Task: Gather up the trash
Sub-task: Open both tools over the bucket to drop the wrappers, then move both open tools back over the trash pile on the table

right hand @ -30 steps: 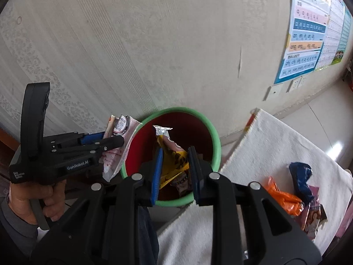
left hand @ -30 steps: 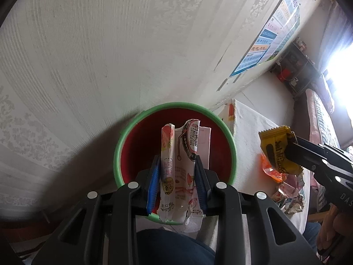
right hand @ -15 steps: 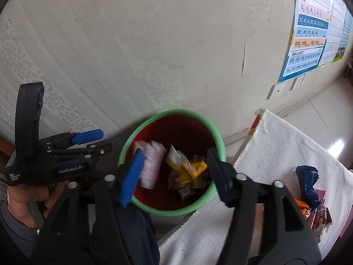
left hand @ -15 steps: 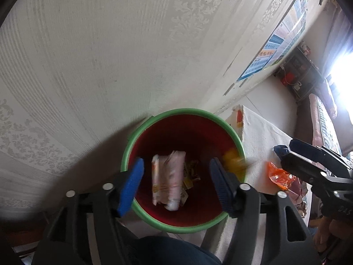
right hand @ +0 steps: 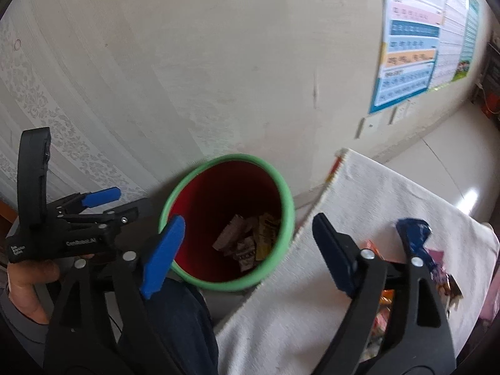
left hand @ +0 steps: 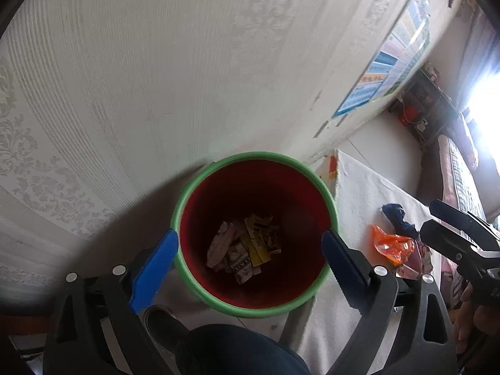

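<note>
A bin with a green rim (left hand: 250, 156) and red inside stands against the wall, also seen in the right wrist view (right hand: 237, 157). Several wrappers (left hand: 247, 247) lie on its bottom (right hand: 250, 240). My left gripper (left hand: 250, 237) hangs over the bin, its jaws opening wide with nothing between them. My right gripper (right hand: 247, 220) is over the bin's right edge, jaws also opening and empty. An orange wrapper (left hand: 390, 247) and a blue wrapper (right hand: 412, 231) lie on the white cloth (right hand: 375, 193) to the right.
A patterned wall rises right behind the bin, with a poster (right hand: 409, 53) on it. The person's dark trouser knee (left hand: 237, 350) is just below the bin. More wrappers (right hand: 443, 278) lie at the cloth's right edge.
Both grippers went from shut to wide open. The pink-white packet and the yellow wrapper dropped into the bin. The right gripper drifted right toward the cloth.
</note>
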A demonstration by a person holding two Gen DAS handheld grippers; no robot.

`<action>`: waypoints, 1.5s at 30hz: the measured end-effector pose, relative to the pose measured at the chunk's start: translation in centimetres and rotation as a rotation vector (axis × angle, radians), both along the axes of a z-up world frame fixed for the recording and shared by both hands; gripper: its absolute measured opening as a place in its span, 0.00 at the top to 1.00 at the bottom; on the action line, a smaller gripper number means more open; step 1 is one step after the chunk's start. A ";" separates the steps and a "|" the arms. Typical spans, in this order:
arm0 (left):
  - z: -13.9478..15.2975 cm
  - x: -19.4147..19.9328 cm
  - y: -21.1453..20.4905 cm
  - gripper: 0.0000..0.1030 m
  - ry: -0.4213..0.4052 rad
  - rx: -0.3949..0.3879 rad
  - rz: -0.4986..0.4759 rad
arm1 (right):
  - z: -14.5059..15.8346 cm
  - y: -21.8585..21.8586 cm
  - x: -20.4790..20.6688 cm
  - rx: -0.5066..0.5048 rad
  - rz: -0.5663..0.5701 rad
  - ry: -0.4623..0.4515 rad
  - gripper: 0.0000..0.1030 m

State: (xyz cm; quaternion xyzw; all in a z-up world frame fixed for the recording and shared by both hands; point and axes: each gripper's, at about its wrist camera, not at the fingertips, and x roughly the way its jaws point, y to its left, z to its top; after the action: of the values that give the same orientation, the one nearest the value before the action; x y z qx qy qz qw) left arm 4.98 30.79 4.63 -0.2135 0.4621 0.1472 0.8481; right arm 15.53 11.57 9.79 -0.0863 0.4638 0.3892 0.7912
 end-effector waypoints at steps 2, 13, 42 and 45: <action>0.1 -0.1 -0.9 0.11 -0.001 0.002 -0.015 | 0.0 -1.5 -0.3 -0.003 -0.021 -0.003 0.18; 0.5 0.6 -9.2 0.11 0.003 0.006 -0.157 | -0.9 -11.5 -1.7 -0.012 -0.176 0.006 0.17; -1.6 5.3 -27.8 0.11 0.082 0.017 -0.474 | -5.0 -32.4 -1.4 -0.051 -0.475 0.064 0.17; -3.3 5.7 -29.0 0.11 0.133 0.028 -0.509 | -5.9 -33.2 -1.3 -0.062 -0.484 0.086 0.17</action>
State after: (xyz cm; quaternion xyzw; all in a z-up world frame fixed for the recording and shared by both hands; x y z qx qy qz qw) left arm 10.71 1.83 1.33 -0.0684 0.5537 -0.0506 0.8284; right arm 14.18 -21.68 3.91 0.0198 0.5157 0.1772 0.8380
